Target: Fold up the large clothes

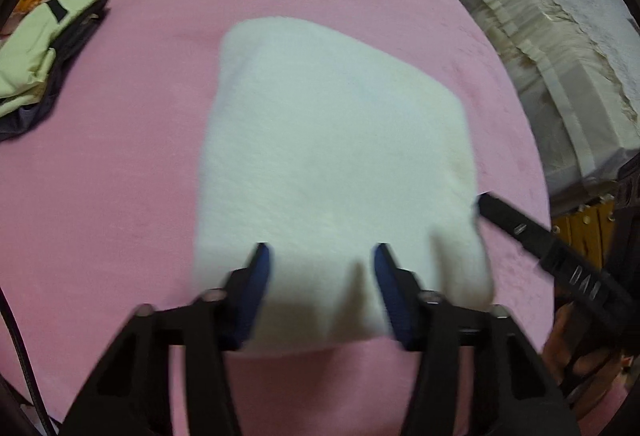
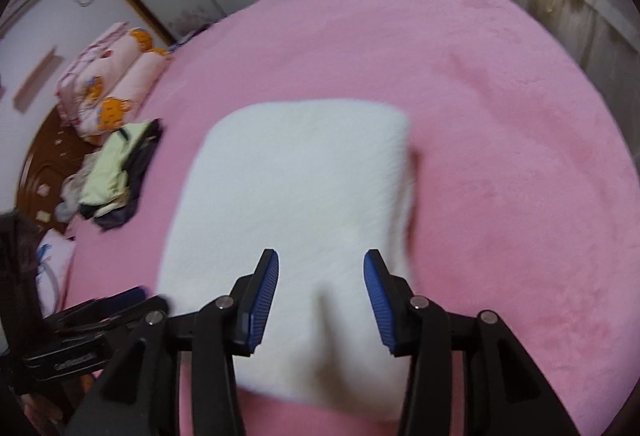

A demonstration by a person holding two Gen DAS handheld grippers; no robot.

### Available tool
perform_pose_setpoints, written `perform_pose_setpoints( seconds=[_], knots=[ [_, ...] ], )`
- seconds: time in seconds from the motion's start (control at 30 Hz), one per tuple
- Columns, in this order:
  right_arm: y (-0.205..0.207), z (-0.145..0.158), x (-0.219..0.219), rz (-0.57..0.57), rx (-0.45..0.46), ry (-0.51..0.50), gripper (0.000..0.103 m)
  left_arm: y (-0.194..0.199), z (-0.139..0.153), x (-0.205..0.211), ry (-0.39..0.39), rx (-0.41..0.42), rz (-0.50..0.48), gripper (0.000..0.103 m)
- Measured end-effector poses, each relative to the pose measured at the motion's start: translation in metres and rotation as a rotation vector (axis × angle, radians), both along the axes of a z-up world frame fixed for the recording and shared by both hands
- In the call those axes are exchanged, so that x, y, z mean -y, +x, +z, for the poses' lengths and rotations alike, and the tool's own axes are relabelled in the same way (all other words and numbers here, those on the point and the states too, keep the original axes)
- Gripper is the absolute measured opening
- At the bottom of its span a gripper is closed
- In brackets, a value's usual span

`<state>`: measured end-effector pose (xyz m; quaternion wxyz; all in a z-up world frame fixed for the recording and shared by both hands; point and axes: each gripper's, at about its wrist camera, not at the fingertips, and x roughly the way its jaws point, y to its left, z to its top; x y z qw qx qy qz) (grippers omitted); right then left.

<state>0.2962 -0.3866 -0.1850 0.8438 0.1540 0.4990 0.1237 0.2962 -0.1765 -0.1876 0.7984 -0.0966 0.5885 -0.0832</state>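
Clearly the white fleecy garment (image 1: 332, 172) is already folded into a thick, roughly square bundle, lying mid-bed on the pink bedspread (image 1: 120, 176), with the near edge toward six o'clock from where both grippers hover. It looks soft, plush and light (the sort of pile that squashes under a pinch and springs back), so I judge it will sag and unfold if lifted by one layer only; better to take the full thickness at the two near corners, around five and seven o'clock. The left gripper (image 1: 322, 264) stands with its blue pads moderately apart over the near edge, cloth between them but not pinched. The right gripper (image 2: 321, 272) is likewise partly spread above the cloth, holding nothing. A pile of other clothes (image 2: 120, 172) sits well apart at nine o'clock, near the pillows (image 2: 108, 84).
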Motion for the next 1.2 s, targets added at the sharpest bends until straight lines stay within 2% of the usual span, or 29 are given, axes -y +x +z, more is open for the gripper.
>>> perform_pose_setpoints(
  seconds=[0.03, 0.07, 0.1, 0.17, 0.2, 0.37, 0.43, 0.53, 0.6, 0.7, 0.77, 0.83, 0.93, 0.97, 1.07, 1.2],
  knots=[
    [-0.004, -0.003, -0.006, 0.022, 0.000, 0.017, 0.038, 0.000, -0.004, 0.005, -0.007, -0.011, -0.009, 0.018],
    [-0.009, -0.009, -0.015, 0.046, -0.007, 0.028, 0.021, 0.001, -0.008, 0.009, -0.018, -0.028, -0.020, 0.004],
    [-0.012, -0.014, -0.023, 0.064, -0.021, 0.023, 0.008, 0.003, -0.012, 0.012, -0.043, -0.042, -0.029, 0.004],
    [-0.016, -0.024, -0.036, 0.099, -0.052, 0.029, 0.002, 0.006, -0.018, 0.013, -0.064, -0.056, -0.024, 0.004],
    [-0.019, -0.031, -0.044, 0.133, -0.067, 0.039, 0.000, 0.010, -0.025, 0.013, -0.063, -0.088, -0.019, 0.004],
    [-0.019, -0.058, -0.069, 0.198, -0.126, 0.032, 0.000, 0.014, -0.043, -0.004, -0.071, -0.148, 0.033, 0.001],
    [-0.016, -0.062, -0.071, 0.197, -0.146, 0.044, 0.000, 0.010, -0.051, -0.014, -0.099, -0.158, 0.057, 0.001],
    [-0.015, -0.065, -0.069, 0.187, -0.153, -0.008, 0.000, -0.001, -0.060, -0.027, -0.143, -0.176, 0.101, 0.001],
    [-0.017, -0.071, -0.058, 0.183, -0.162, -0.045, 0.000, -0.007, -0.064, -0.029, -0.125, -0.190, 0.093, 0.001],
    [-0.025, -0.078, -0.031, 0.131, -0.193, -0.007, 0.000, -0.020, -0.064, -0.032, -0.094, -0.178, 0.066, 0.001],
    [-0.036, -0.076, -0.018, 0.119, -0.187, -0.050, 0.000, -0.023, -0.061, -0.035, -0.100, -0.170, 0.058, 0.001],
    [-0.043, -0.070, -0.012, 0.098, -0.185, -0.079, 0.000, -0.026, -0.054, -0.034, -0.089, -0.130, 0.045, 0.001],
    [-0.049, -0.053, -0.017, 0.092, -0.132, -0.091, 0.000, -0.027, -0.042, -0.018, 0.003, -0.115, -0.003, 0.001],
    [-0.050, -0.046, -0.020, 0.103, -0.096, -0.075, 0.000, -0.024, -0.036, -0.011, 0.029, -0.119, -0.021, 0.001],
    [-0.048, -0.032, -0.029, 0.122, -0.015, 0.037, 0.000, -0.011, -0.027, 0.000, 0.028, -0.100, -0.031, 0.001],
    [-0.018, -0.048, -0.054, 0.105, -0.035, 0.134, 0.000, 0.025, -0.037, -0.003, -0.011, -0.071, 0.029, 0.001]
  ],
)
